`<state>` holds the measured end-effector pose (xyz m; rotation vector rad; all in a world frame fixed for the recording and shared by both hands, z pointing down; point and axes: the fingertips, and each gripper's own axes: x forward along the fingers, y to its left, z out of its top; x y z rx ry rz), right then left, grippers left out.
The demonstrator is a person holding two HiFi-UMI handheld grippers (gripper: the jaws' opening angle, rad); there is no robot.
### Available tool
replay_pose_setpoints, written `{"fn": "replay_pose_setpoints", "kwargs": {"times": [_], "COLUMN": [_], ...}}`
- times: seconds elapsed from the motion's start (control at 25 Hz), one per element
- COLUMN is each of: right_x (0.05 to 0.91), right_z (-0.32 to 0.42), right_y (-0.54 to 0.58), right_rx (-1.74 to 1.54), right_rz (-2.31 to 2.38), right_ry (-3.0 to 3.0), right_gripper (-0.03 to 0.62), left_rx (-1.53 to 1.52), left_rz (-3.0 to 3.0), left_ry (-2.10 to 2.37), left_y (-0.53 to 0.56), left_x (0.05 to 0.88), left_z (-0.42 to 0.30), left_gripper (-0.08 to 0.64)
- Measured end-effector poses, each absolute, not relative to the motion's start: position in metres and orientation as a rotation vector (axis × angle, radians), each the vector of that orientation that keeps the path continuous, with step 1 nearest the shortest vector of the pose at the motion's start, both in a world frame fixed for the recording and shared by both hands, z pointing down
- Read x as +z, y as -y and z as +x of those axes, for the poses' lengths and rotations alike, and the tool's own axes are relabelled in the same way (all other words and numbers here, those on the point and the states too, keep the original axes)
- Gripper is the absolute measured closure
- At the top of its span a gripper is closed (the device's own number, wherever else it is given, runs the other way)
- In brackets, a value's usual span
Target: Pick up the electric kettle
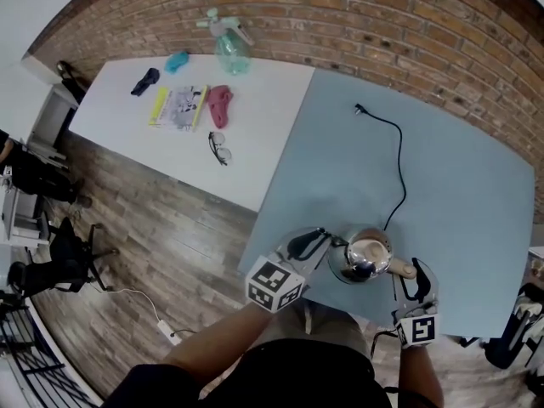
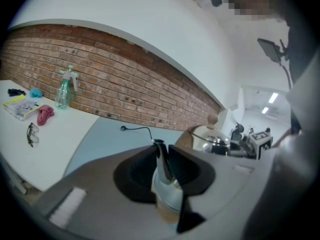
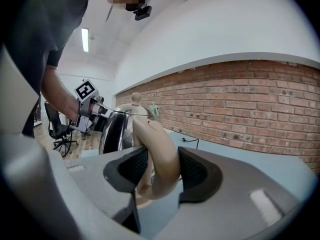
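A shiny steel electric kettle (image 1: 364, 257) with a tan handle (image 1: 403, 269) is at the near edge of the blue-grey table (image 1: 442, 202). My left gripper (image 1: 327, 243) is shut on its spout (image 2: 161, 160) from the left. My right gripper (image 1: 410, 277) is shut on the tan handle (image 3: 159, 151) from the right. In the left gripper view the kettle's lidded body (image 2: 209, 135) shows beyond the jaws. In the right gripper view the kettle's body (image 3: 114, 129) stands behind the handle. A black cord (image 1: 398, 155) runs from under the kettle to a loose plug (image 1: 359, 109).
A white table (image 1: 272, 134) joins on the left, carrying a spray bottle (image 1: 229, 45), glasses (image 1: 219, 149), a pink object (image 1: 220, 104), papers (image 1: 180, 107) and small items. A brick wall (image 1: 382, 24) lies behind. Office chairs (image 1: 64, 257) stand on the wood floor.
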<state>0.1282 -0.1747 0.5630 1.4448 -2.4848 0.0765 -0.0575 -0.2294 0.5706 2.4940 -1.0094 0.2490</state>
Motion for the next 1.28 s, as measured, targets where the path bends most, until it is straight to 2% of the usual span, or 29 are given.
{"fn": "replay_pose_setpoints", "kwargs": {"times": [1.28], "right_x": [0.459], "right_z": [0.127], "right_y": [0.194], "right_rx": [-0.167], "right_rz": [1.487], "right_ry": [2.548], "right_gripper": [0.410], "left_rx": [0.121], "left_rz": [2.646], "left_ry": [1.026], "left_y": [0.251], "left_x": [0.464], "left_z": [-0.062], "left_gripper": [0.477]}}
